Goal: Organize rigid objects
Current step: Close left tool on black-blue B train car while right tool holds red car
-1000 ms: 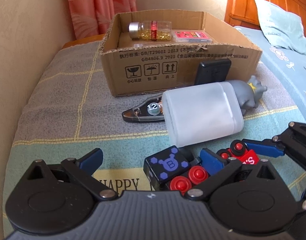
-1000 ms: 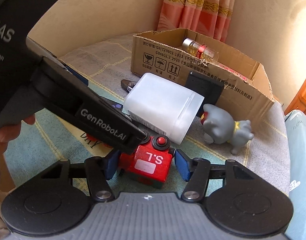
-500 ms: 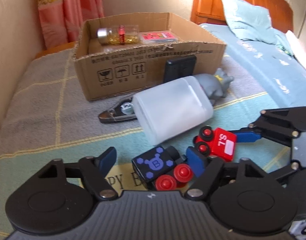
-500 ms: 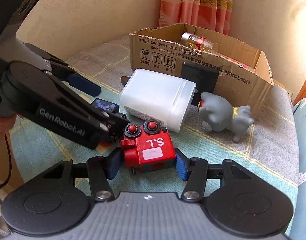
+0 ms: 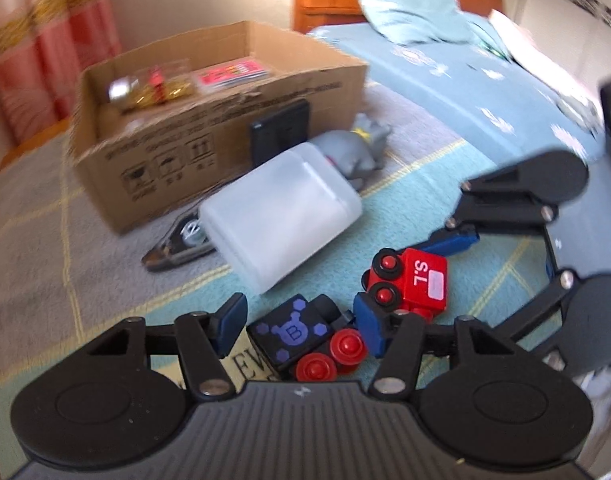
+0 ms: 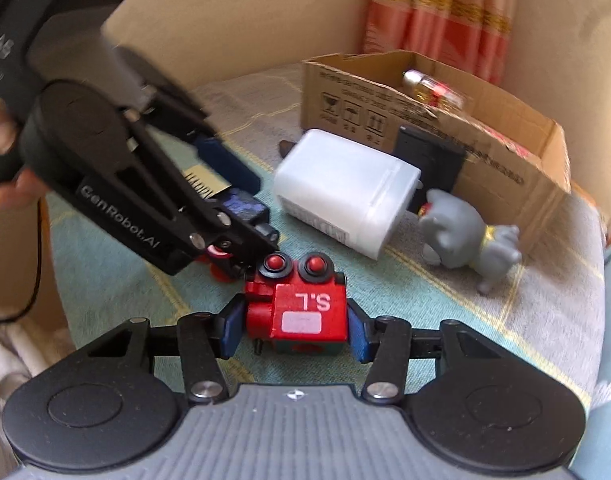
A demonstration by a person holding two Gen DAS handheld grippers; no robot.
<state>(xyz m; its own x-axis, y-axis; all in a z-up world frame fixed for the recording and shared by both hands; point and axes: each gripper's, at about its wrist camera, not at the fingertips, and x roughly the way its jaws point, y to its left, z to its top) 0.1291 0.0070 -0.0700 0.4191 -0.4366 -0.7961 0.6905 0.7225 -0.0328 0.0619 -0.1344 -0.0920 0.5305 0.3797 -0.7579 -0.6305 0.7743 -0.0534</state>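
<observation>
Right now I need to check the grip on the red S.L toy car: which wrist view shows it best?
The right wrist view: the red toy car sits centred between the right gripper pads, both pressing its sides. The left wrist view shows the car from the side, with one blue pad hidden behind it.

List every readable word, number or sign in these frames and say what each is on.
"S.L" upside down: red toy car.
"B": black toy car.
"GenRobot.AI": left gripper.
Three handling pictograms: cardboard box; its print line is blurred.
"EW", cut off: bedspread.
Right gripper: no text.
</observation>
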